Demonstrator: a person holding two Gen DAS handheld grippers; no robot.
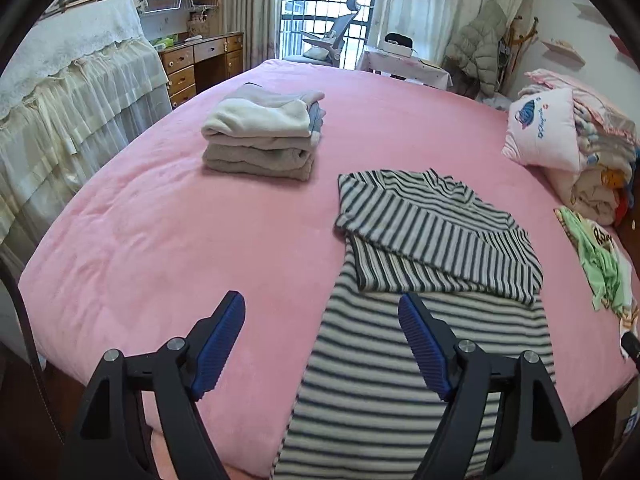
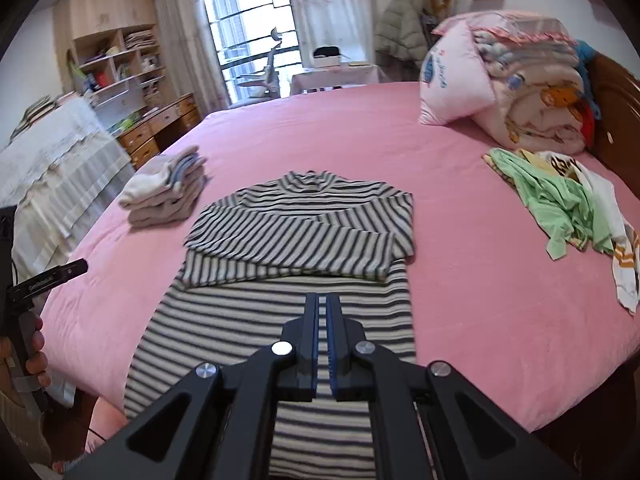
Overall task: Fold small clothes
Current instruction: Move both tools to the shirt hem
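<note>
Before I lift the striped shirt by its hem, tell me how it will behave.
The striped shirt looks like soft knit and lies flat, so it will probably droop. Its sleeves are folded loosely across the chest; they may slide open when lifted. It drapes over the edge of the pink bed, so pulling could drag it off.

A striped top (image 1: 432,240) in dark and off-white bands is spread flat on the bed, collar at the far end, hem hanging over the near edge. Both sleeves are folded across the chest, one laid over the other. A stack (image 1: 262,136) of folded pale garments is set to its left, well apart. An unfolded pile (image 2: 568,204) of green and white clothes is heaped to its right.
</note>
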